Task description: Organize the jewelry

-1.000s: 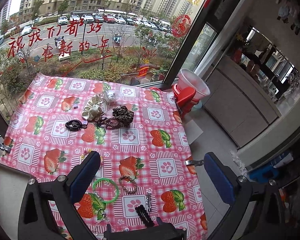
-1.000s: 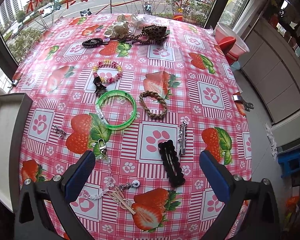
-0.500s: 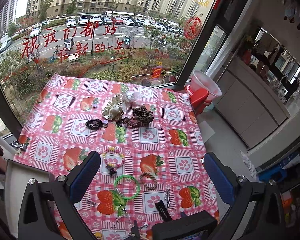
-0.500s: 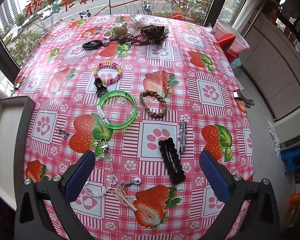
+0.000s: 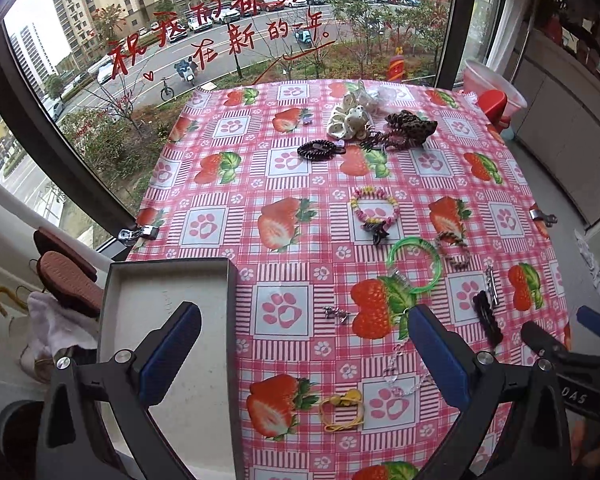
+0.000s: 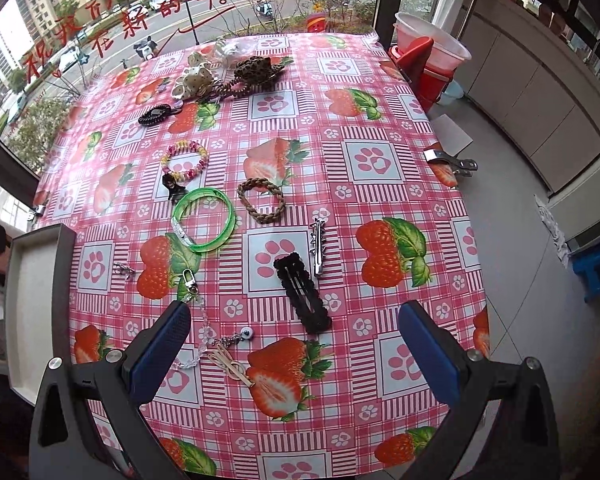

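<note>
Jewelry lies scattered on a strawberry-print tablecloth [image 6: 380, 200]: a green bangle [image 6: 204, 220], a braided bracelet [image 6: 261, 200], a beaded bracelet [image 6: 184, 162], a black hair clip [image 6: 304, 294], a silver clip [image 6: 318, 246] and a crystal chain with a clasp [image 6: 198, 308]. A grey open box [image 5: 168, 320] sits at the table's left edge. My left gripper [image 5: 300, 356] hangs open over the box's right wall and the cloth. My right gripper [image 6: 296, 348] hovers open above the near edge, the black clip just ahead of it. Neither holds anything.
Scrunchies and hair ties [image 6: 236, 74] are piled at the far side by the window. A yellow elastic [image 5: 342, 410] lies near the front edge. Metal clamps [image 6: 452, 162] pin the cloth. Buckets [image 6: 428, 60] stand on the floor to the right.
The left gripper has swung back and to the left, so the grey box now lies under its left finger. The right gripper has barely moved.
</note>
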